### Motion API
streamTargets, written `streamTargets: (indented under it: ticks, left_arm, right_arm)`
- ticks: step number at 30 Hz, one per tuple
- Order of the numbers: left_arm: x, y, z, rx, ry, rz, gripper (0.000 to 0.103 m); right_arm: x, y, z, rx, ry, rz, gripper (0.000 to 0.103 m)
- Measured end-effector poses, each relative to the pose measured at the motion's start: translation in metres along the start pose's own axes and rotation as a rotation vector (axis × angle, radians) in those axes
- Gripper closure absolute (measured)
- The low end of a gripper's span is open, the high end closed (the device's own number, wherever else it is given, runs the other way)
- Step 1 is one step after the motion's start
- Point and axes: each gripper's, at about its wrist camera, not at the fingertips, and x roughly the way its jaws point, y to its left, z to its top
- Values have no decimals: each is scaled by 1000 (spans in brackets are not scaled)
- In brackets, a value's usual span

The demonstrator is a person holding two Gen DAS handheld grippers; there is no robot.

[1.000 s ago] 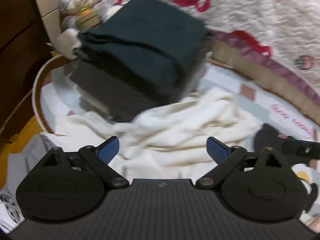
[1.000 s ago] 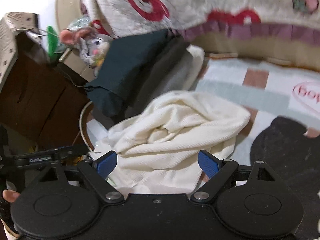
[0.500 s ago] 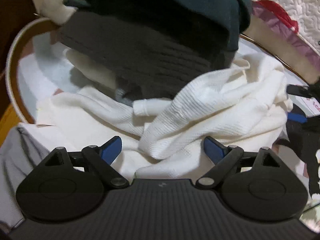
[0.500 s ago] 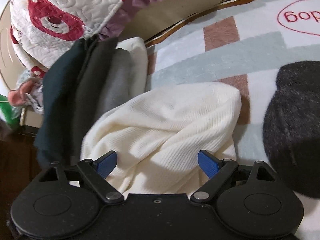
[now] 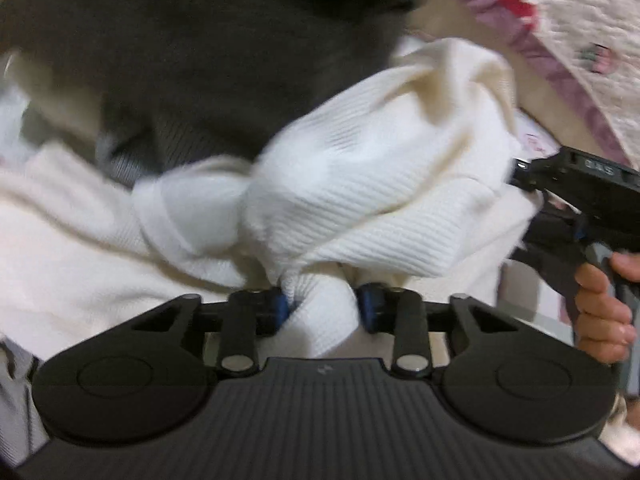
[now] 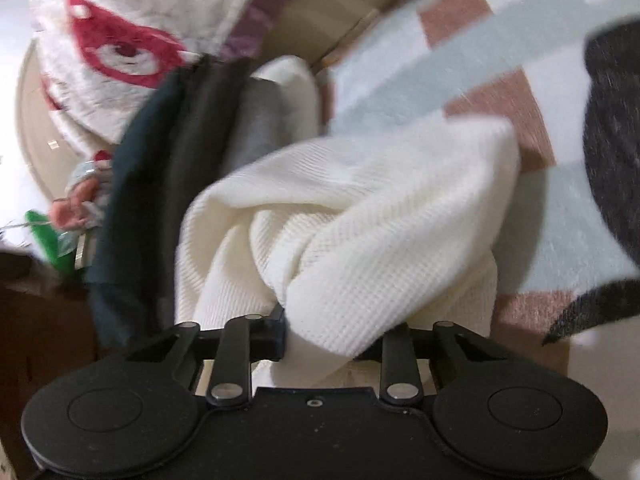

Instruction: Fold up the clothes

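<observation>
The cream waffle-knit garment [image 5: 360, 184] lies crumpled in a loose heap on the patterned mat [image 6: 460, 92], not yet spread or folded. It rests against a stack of folded clothes [image 6: 192, 152], dark green, charcoal, grey and white layers, so some of the folding looks done already and this piece is the one in hand.

The left claw [image 5: 322, 306] has just been closing and now pinches a bunch of the cream knit between its blue pads. The right claw [image 6: 324, 336] has likewise just been closing and grips another fold of the same garment; its right pad is hidden under the cloth.

What is left, by my reading, is to lift it, shake it flat, fold it and add it to the stack. A dark fuzzy item [image 6: 612, 140] on the mat may also wait its turn.
</observation>
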Motion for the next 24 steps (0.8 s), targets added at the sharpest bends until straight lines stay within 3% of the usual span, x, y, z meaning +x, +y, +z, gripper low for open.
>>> streamTargets:
  ticks: [5,10,17,19,20,21,23,24]
  left_arm:
    - [-38,-42,13,122,-49,-60,79]
    - [-77,-104,42,244,-137,-113,80]
    - [-105,-218,53,401,-255,-266,80]
    - [-103,-251,51,438,-276,-311,80]
    - [-95,-267,49,453,-275,-324,80]
    - [-84,-283,48,462,-266,-340,80]
    - [-43,-308,52,436,-199,-387,79]
    - [-16,-316,51,400,-142,-416,78]
  right_arm:
    - [-50,37,13,-156,-86,104,75]
    - [-107,75,33,-320,-206,153,75]
    - [-225,76,63,-448,-366,209,76]
    - [-260,64,79,-488,-386,138,74]
    - [-276,55,87,-506,-395,77,66]
    - [-290,44,91,-509,-422,-30,55]
    - [-311,14,94,-481,-469,-256,52]
    - [-321,-6,88,-438,-490,-292,51]
